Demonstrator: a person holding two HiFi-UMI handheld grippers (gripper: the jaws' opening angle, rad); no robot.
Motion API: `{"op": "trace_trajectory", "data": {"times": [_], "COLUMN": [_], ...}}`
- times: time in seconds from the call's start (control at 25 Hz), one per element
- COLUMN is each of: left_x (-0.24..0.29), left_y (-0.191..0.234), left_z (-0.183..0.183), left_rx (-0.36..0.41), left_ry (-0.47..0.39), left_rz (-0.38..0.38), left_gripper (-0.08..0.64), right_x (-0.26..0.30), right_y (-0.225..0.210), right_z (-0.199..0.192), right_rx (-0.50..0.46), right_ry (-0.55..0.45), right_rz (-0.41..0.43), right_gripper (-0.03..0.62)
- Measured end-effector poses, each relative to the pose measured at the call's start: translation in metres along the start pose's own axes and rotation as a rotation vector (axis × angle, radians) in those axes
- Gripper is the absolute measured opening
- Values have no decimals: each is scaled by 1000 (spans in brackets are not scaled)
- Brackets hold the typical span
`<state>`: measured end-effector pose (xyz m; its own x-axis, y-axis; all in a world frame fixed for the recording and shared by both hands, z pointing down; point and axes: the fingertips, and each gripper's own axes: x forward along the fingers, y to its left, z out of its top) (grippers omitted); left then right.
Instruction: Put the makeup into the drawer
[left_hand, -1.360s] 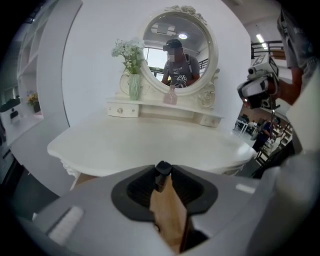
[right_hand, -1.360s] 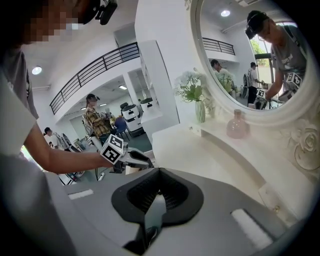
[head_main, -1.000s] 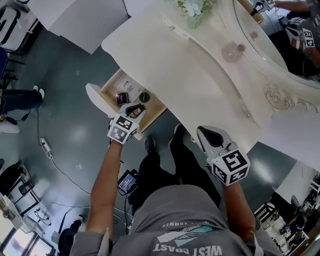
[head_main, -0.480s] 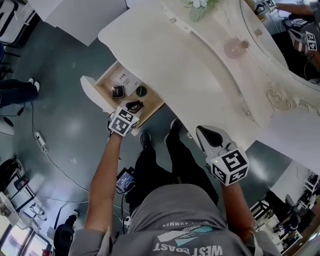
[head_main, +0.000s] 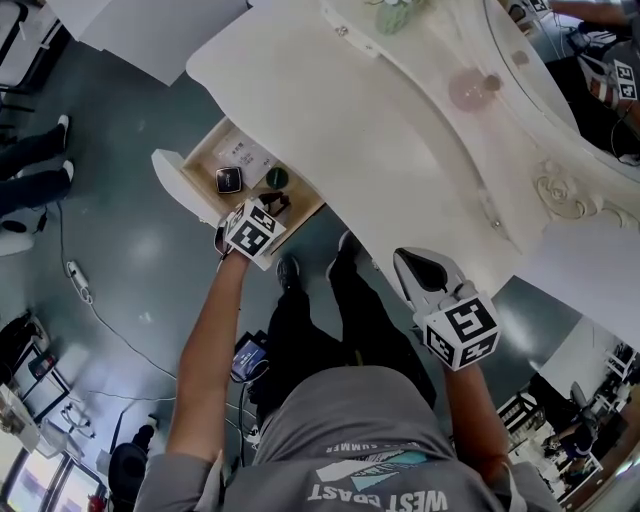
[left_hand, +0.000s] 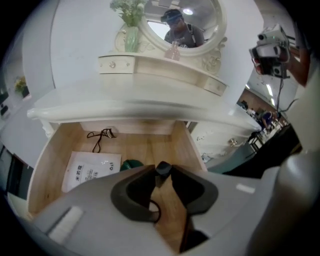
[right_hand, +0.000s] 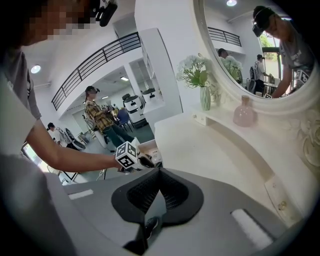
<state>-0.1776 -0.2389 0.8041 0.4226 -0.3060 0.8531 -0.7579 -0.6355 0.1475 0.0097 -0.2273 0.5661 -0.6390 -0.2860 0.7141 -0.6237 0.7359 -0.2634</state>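
The wooden drawer (head_main: 203, 160) stands pulled out under the white vanity top (head_main: 380, 130). In the left gripper view, my left gripper (left_hand: 162, 176) is low over the drawer floor (left_hand: 150, 145), shut on a small black makeup piece (left_hand: 162, 168) at its tips. Inside the drawer lie a white sachet (left_hand: 92, 169), a green round item (left_hand: 131, 164), a black looped cord (left_hand: 100, 137) and a small square compact (head_main: 228, 180). My right gripper (head_main: 415, 268) hangs shut and empty in front of the vanity's edge, apart from the drawer.
A pink bottle (head_main: 470, 90), a vase of flowers (right_hand: 205, 97) and an oval mirror (right_hand: 250, 50) stand at the back of the vanity. The person's legs and shoes (head_main: 285, 272) are below the drawer. Cables (head_main: 80, 285) lie on the grey floor, and other people stand far off.
My left gripper has sunk toward the drawer with the black piece still in its jaws. The right gripper has stayed where it was.
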Motion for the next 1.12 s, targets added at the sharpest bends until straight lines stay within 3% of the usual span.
{"op": "trace_trajectory", "data": {"times": [0.32,0.72,1.12], "left_x": [12,3,-27], "left_y": [7,2,-2], "left_z": [9,-8,6], "left_rx": [17,37,70], "left_ry": [22,90,41], "left_rz": [-38,-41,-7], "left_gripper": [104,104,117], "right_x": [7,5,-7], "right_y": [-3,0,11], "right_z": [1,10,19], "right_rx": [7,2,-14], "right_ry": [8,-14,-52], "right_rz": [5,1,-5], "right_gripper": [2,2,2]}}
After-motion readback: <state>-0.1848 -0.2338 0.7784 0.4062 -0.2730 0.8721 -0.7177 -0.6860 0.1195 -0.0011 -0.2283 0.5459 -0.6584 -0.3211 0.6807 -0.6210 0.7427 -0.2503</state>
